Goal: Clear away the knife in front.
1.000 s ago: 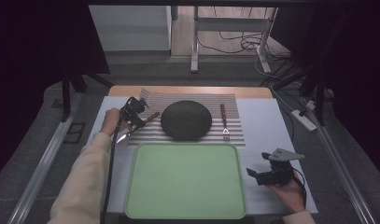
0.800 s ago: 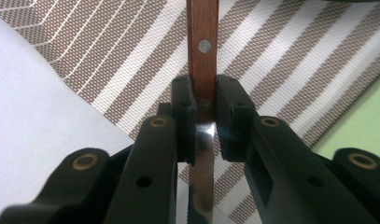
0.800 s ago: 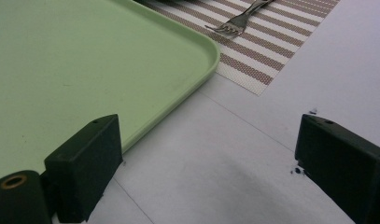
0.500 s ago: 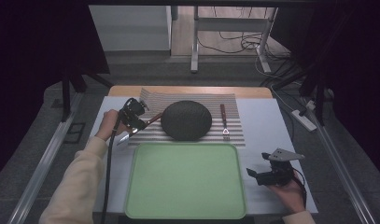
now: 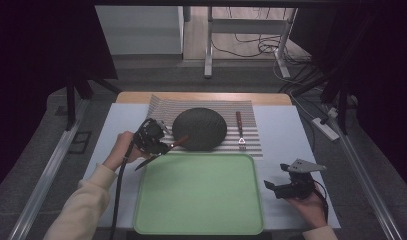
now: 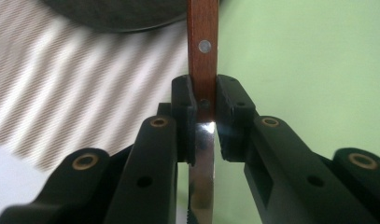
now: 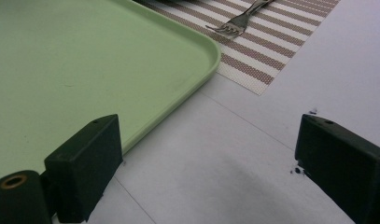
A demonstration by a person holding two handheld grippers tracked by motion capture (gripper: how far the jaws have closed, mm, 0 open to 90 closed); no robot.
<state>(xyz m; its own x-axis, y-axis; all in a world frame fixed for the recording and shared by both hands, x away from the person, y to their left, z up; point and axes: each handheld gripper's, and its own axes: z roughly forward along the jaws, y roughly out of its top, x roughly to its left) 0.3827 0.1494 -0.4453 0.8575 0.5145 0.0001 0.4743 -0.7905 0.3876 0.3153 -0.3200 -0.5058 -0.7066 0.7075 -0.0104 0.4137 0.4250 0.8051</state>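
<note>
My left gripper (image 5: pixel 160 146) (image 6: pixel 206 100) is shut on a knife (image 5: pixel 163 151) (image 6: pixel 204 42), gripping it where the brown wooden handle meets the steel blade. The knife hangs over the far left corner of the green tray (image 5: pixel 201 200) (image 6: pixel 309 70). Its handle points toward the dark round plate (image 5: pixel 199 127) (image 6: pixel 117 14), and its blade points back toward the person's arm. My right gripper (image 5: pixel 272 187) (image 7: pixel 206 154) rests open on the white table to the right of the tray, with nothing between its jaws.
A striped placemat (image 5: pixel 161 107) (image 7: pixel 271 51) lies beyond the tray under the dark plate. A wooden-handled fork (image 5: pixel 239 131) (image 7: pixel 239 21) lies on the mat to the right of the plate. The tray's rim (image 7: pixel 211 56) sits close to the right gripper.
My left gripper has carried the knife to the right and nearer, from the placemat's left edge to the tray's far left corner. The right gripper has stayed in place.
</note>
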